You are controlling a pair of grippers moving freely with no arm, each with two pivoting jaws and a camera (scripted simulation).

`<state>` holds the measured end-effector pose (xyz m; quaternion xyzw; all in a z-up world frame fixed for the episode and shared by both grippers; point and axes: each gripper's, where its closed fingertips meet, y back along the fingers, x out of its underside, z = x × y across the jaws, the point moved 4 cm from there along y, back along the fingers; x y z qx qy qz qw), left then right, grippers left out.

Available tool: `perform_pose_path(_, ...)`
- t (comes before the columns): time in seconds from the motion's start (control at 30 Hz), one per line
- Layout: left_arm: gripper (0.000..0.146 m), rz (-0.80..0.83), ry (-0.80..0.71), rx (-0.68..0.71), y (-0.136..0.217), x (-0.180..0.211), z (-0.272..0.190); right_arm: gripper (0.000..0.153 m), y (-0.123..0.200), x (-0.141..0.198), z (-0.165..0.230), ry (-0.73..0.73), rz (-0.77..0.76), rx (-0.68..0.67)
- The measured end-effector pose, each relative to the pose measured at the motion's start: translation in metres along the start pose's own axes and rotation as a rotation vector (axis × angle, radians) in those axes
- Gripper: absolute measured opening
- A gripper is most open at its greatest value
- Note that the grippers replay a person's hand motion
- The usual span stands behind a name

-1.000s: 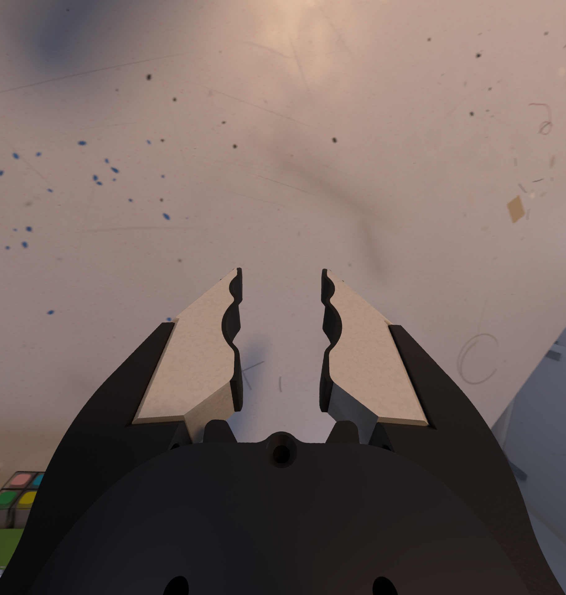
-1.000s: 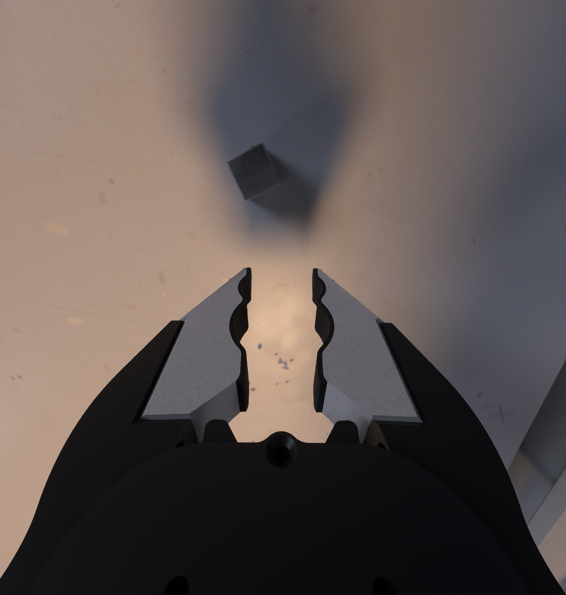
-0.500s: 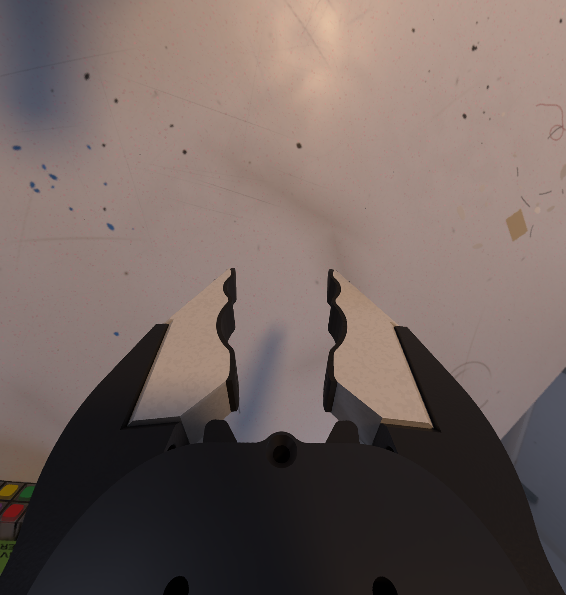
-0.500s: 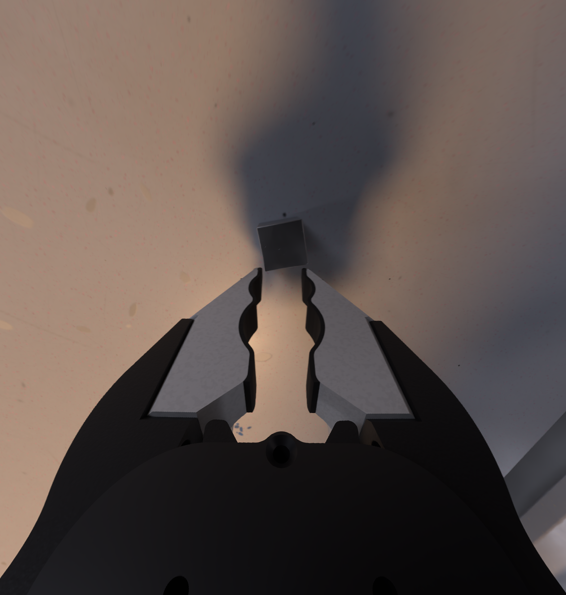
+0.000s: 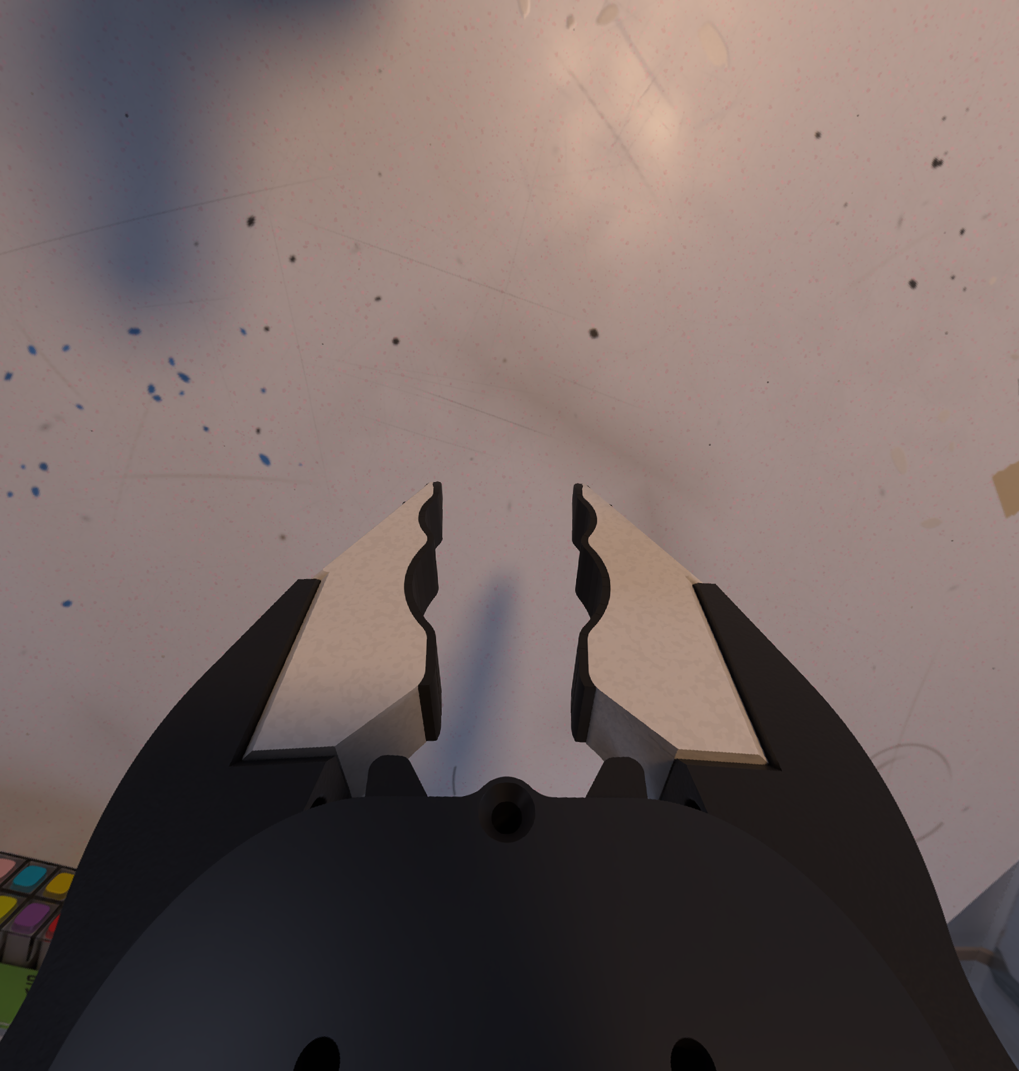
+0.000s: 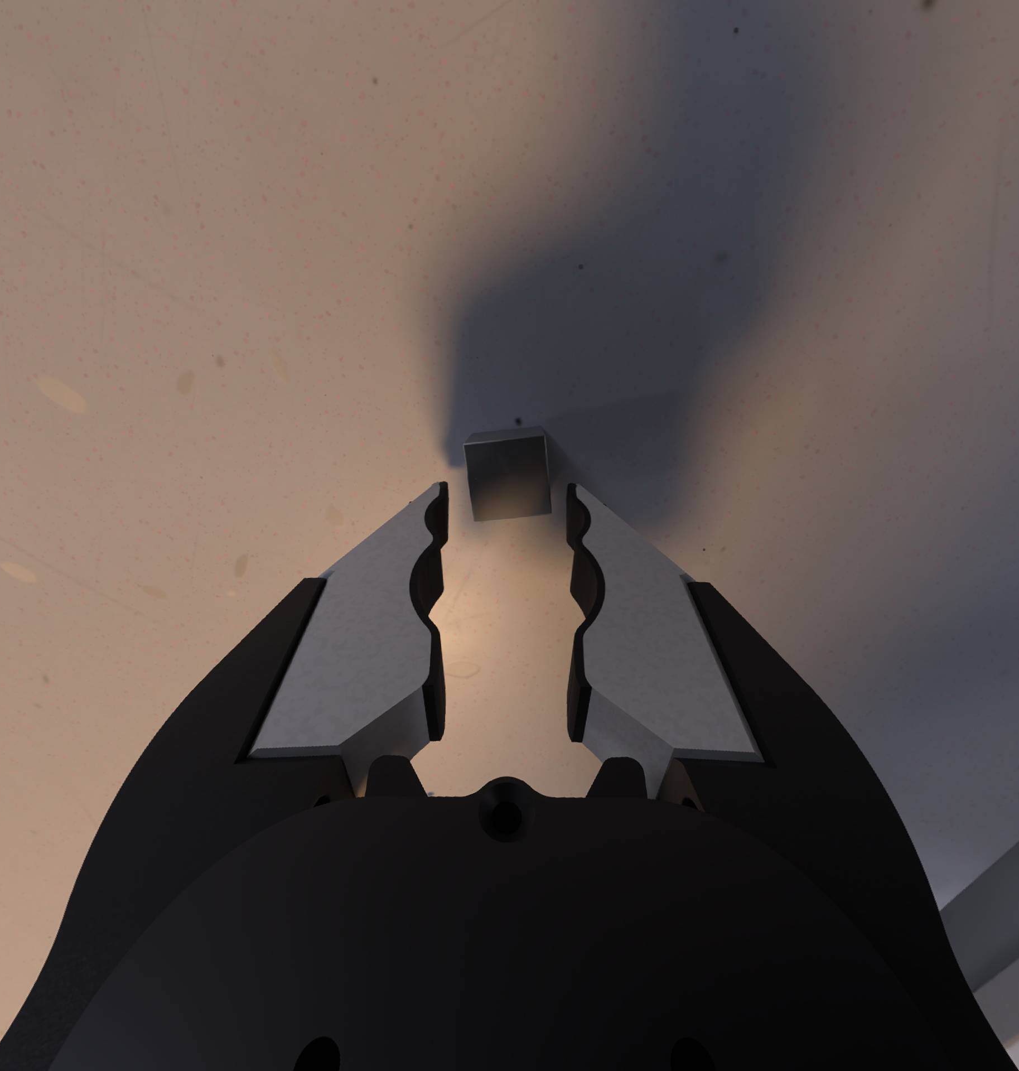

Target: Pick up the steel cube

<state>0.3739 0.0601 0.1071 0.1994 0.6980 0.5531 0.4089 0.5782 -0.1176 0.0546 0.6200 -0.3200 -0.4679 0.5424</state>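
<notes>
right gripper (image 6: pixel 507 492) has spread wider since before, steel cube (image 6: pixel 508 480) now at its fingertips, ungripped; left gripper (image 5: pixel 507 492) open over table (image 5: pixel 727 348).

The right gripper (image 6: pixel 507 492) now has its jaws spread wider than half a second ago, when they pinched in close below the steel cube (image 6: pixel 508 481). The cube sits lower in the frame — its near edge now dips between the fingertips (image 6: pixel 437 498), a gap on each side.

In the left wrist view the blue specks (image 5: pixel 165 382) slide back toward centre-left, and the colourful box (image 5: pixel 14 915) at lower left shows more — the left gripper (image 5: pixel 507 492) narrows slightly.
</notes>
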Motion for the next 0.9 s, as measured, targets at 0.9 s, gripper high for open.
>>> perform_pose_path(0.9,0.071,0.046,-0.083,0.048,0.012,0.015,-0.011,0.028,0.076,-0.047,0.082,-0.315,-0.349,0.034)
